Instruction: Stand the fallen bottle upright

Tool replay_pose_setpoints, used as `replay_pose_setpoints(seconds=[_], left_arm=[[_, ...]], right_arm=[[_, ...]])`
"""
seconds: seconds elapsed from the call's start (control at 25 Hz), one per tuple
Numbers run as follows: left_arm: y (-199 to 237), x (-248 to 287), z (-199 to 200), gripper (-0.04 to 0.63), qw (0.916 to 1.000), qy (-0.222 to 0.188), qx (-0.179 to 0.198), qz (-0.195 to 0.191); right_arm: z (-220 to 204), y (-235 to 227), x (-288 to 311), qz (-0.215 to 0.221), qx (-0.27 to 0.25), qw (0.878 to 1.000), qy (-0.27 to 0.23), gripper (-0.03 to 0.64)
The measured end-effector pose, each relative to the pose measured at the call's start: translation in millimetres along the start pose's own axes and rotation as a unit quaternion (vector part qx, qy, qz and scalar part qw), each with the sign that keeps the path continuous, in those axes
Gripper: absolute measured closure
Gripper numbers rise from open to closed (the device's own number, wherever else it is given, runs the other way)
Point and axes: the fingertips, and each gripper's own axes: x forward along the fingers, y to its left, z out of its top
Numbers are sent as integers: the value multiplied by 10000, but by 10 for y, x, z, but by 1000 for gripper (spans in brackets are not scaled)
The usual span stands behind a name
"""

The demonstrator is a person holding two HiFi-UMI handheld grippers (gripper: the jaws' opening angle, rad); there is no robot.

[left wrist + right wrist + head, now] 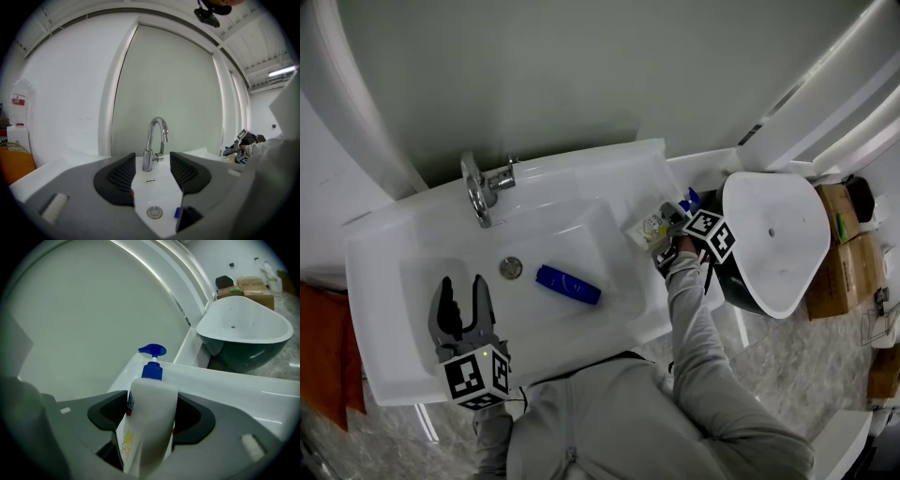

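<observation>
A white pump bottle (150, 423) with a blue pump head (152, 351) sits between the pads of my right gripper (151, 416), which is shut on its body. In the head view that bottle (659, 225) is at the sink's right ledge, with the right gripper (671, 228) at it and the bottle leaning. A blue bottle (568, 284) lies on its side in the white sink (384, 234). My left gripper (461, 281) hovers over the basin's left part, open and empty. In the left gripper view the jaws (152, 173) frame the faucet (154, 140).
A chrome faucet (483, 187) stands at the back of the sink, the drain (511, 267) below it. A white and dark tub (769, 244) stands close to the right, cardboard boxes (844, 253) beyond it. Something orange (323, 347) is at the left.
</observation>
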Motion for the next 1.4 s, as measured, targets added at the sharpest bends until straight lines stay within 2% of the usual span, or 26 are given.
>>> replay_pose_setpoints(seconds=[0.24, 0.48, 0.6, 0.8, 1.0, 1.12, 1.2, 1.4], left_arm=[[-55, -33, 35, 316, 10000, -38, 27, 19], [-116, -64, 38, 316, 9999, -48, 61, 82], [-131, -84, 48, 316, 9998, -28, 88, 165], [-152, -135, 71, 316, 9991, 52, 216, 359], [-189, -155, 49, 316, 9976, 191, 330, 573], [-234, -153, 51, 316, 9962, 304, 450, 687], [-250, -146, 19, 316, 9946, 414, 539, 789], [-351, -67, 34, 316, 9916, 590, 770, 851]], right_arm=[[173, 394, -181, 659, -364, 9966, -335, 324], [428, 864, -344, 1156, -1370, 9795, -916, 330], [513, 1081, -367, 1363, -1894, 9643, -1252, 331], [606, 1412, -351, 1596, -2771, 9303, -1797, 334], [583, 1658, -122, 1830, -3509, 8964, -1996, 336], [566, 1725, 38, 1923, -3774, 8826, -2042, 336], [545, 1733, 157, 1998, -3824, 8794, -2012, 337], [481, 1694, 470, 2122, -3801, 8807, -1866, 339]])
